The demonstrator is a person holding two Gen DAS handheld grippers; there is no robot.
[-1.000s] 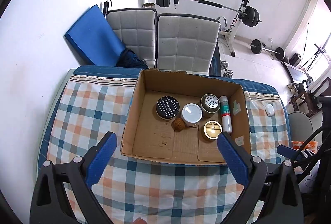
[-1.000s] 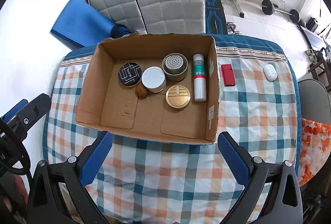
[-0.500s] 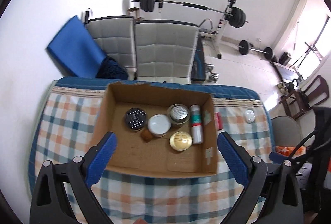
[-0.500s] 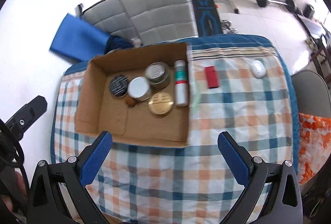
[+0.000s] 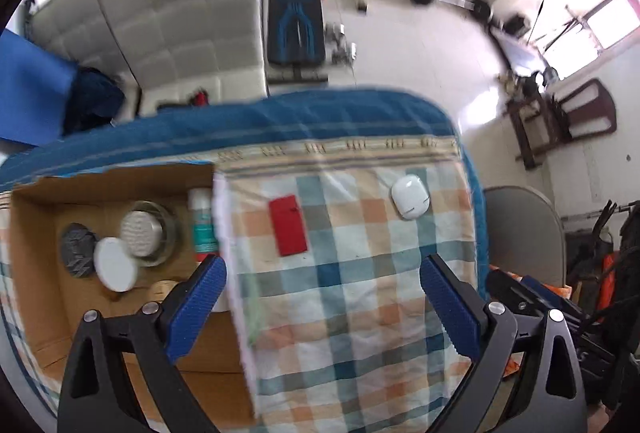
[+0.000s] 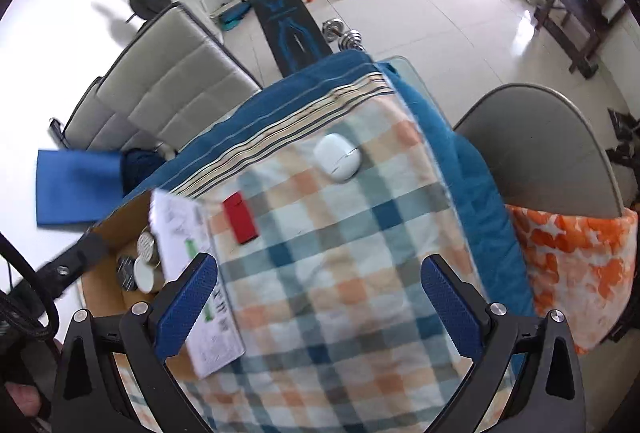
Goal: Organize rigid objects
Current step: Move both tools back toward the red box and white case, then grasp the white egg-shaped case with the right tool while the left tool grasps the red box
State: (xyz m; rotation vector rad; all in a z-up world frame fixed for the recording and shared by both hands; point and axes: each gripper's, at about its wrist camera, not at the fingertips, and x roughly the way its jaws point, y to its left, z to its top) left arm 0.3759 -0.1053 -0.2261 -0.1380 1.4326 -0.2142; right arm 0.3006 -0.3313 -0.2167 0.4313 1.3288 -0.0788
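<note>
Checked tablecloth [image 5: 352, 313] under both grippers, cardboard box [image 5: 36, 273] of tins by the left fingers, left gripper [image 5: 320, 297] and right gripper [image 6: 320, 297] spread wide and empty, red block [image 5: 288, 225] and white mouse [image 6: 338, 163] ahead between the fingers

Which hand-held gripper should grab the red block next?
Probably the left hand-held gripper: the red block lies nearly centred ahead of its open jaws; it sits off-centre for the right hand-held gripper.

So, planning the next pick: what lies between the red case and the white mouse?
Only bare checked tablecloth separates the red case from the white mouse; both wrist views show it.
</note>
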